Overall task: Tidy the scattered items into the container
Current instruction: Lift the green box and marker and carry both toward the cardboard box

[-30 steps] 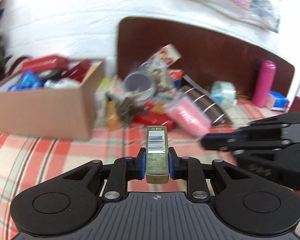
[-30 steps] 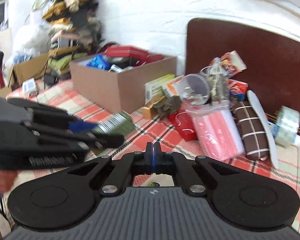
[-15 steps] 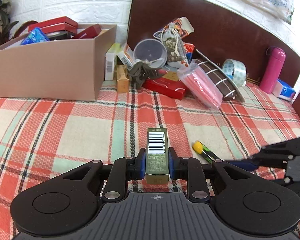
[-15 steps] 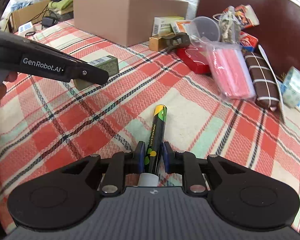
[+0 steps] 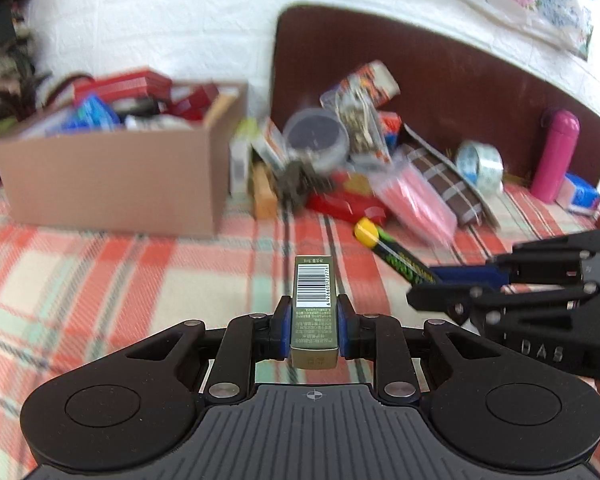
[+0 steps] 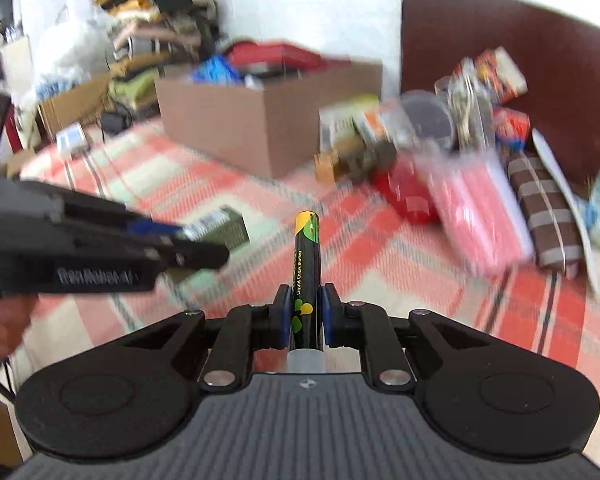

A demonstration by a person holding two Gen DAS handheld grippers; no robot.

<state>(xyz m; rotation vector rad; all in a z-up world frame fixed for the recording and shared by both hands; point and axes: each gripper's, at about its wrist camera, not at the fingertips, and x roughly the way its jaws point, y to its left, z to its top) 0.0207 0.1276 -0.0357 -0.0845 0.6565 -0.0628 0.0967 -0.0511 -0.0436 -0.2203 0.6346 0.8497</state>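
Observation:
My left gripper [image 5: 313, 314] is shut on a small olive-green box with a barcode [image 5: 313, 300], held above the plaid cloth. My right gripper [image 6: 305, 308] is shut on a black chalk marker with a yellow end [image 6: 307, 264], lifted off the cloth; the marker also shows in the left wrist view [image 5: 396, 256]. The cardboard box [image 5: 112, 180], full of packets, stands at the far left; it also shows in the right wrist view [image 6: 268, 124]. The left gripper and its green box [image 6: 220, 228] appear at the left of the right wrist view.
A pile of loose items lies against the dark headboard [image 5: 440, 80]: a red box [image 5: 340, 204], a pink packet [image 5: 416, 196], a brown striped roll [image 5: 448, 176], a tape roll [image 5: 480, 164], a pink bottle [image 5: 554, 156]. Stacked clothes [image 6: 156, 20] stand far left.
My right gripper closed on the marker and lifted it off the cloth. Both grippers rose and moved toward the cardboard box; the left still holds the green box.

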